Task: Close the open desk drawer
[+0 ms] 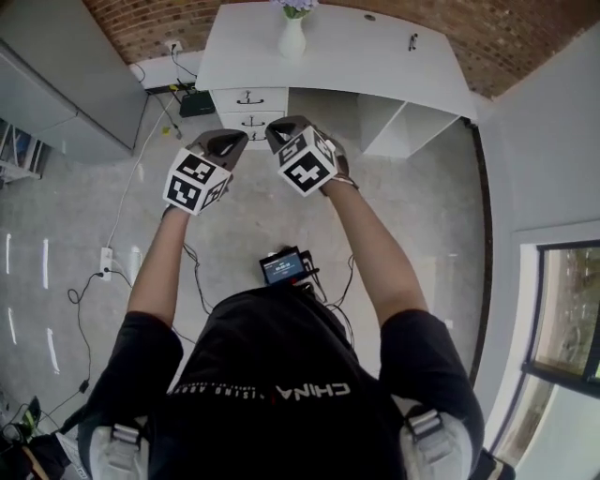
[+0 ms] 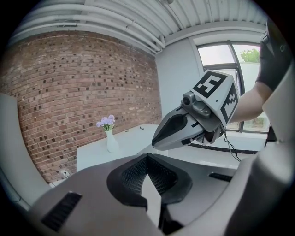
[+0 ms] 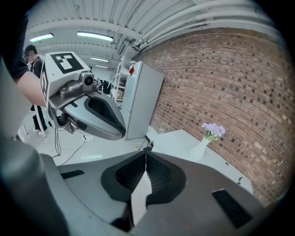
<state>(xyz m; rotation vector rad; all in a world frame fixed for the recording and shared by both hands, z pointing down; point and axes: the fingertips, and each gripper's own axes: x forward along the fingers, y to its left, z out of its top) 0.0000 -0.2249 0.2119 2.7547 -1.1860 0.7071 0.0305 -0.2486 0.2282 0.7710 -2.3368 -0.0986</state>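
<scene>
A white desk (image 1: 356,52) stands against a red brick wall (image 1: 159,21). Only the head view shows its white drawer stack (image 1: 249,108), under the tabletop's left end and well apart from us. We hold the left tool (image 1: 228,143) and right tool (image 1: 279,133) side by side, each clenched on nothing. Their own views show a white flower vase (image 2: 110,142) on the tabletop.

Brick wall (image 1: 131,19) behind; pale glossy floor (image 1: 56,234); window (image 1: 562,309) right; grey cabinet (image 1: 66,75) left.

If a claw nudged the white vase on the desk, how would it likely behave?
The vase looks tall and narrow-necked, with flowers on top, so it would probably tip rather than slide. It appears to be glazed ceramic, so it is likely slippery and breakable on the hard desk.
</scene>
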